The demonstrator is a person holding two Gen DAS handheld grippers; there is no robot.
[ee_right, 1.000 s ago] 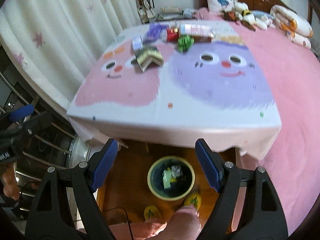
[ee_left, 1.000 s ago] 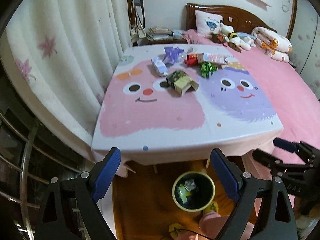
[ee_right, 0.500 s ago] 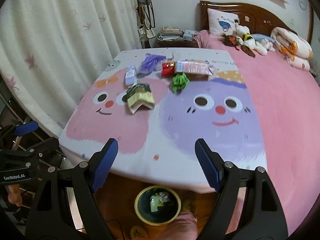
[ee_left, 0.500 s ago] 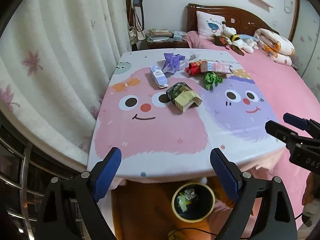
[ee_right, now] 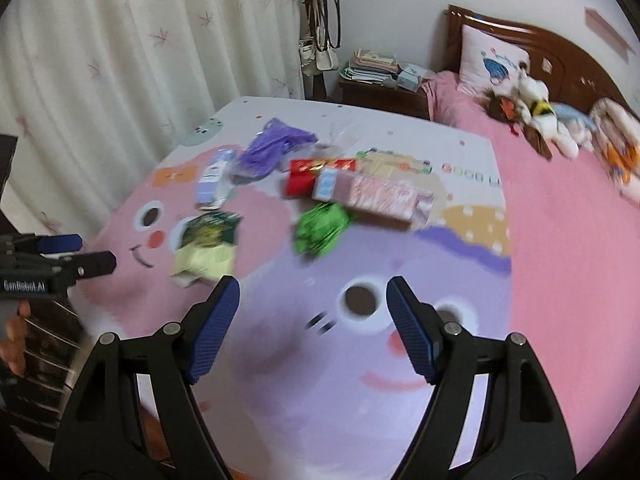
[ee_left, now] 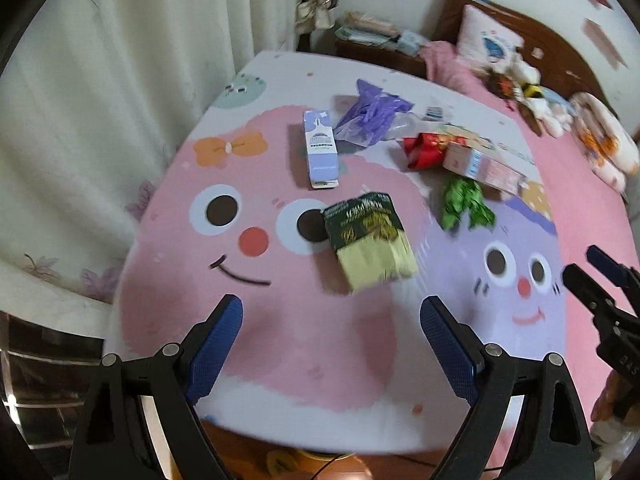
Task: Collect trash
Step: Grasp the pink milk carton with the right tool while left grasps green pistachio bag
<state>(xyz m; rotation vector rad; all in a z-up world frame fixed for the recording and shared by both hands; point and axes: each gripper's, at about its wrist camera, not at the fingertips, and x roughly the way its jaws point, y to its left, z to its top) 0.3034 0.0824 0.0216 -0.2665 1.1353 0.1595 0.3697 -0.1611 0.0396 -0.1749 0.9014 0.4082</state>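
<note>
Jaws of left gripper [ee_left: 331, 320] and right gripper [ee_right: 313, 302] spread wide, empty, ribbed blue pads, above cartoon tablecloth [ee_left: 280, 340], crumpled green wrapper [ee_right: 320, 229] right of flattened green-yellow carton [ee_left: 370, 246], glossy red packet [ee_right: 308, 174] behind

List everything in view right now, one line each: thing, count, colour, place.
cartoon-print tablecloth: 1, pink and lilac, over the table
green-and-yellow carton: 1, table centre
tall lilac-and-white carton: 1, behind it
crumpled purple plastic bag: 1, far side
crumpled red wrapper: 1, beside long box
long pink box: 1, far right
crumpled green wrapper: 1, in front of box
stuffed toys: several, on pink bed
left gripper: 1, black with blue pads, open, empty
right gripper: 1, same, open, empty
</note>
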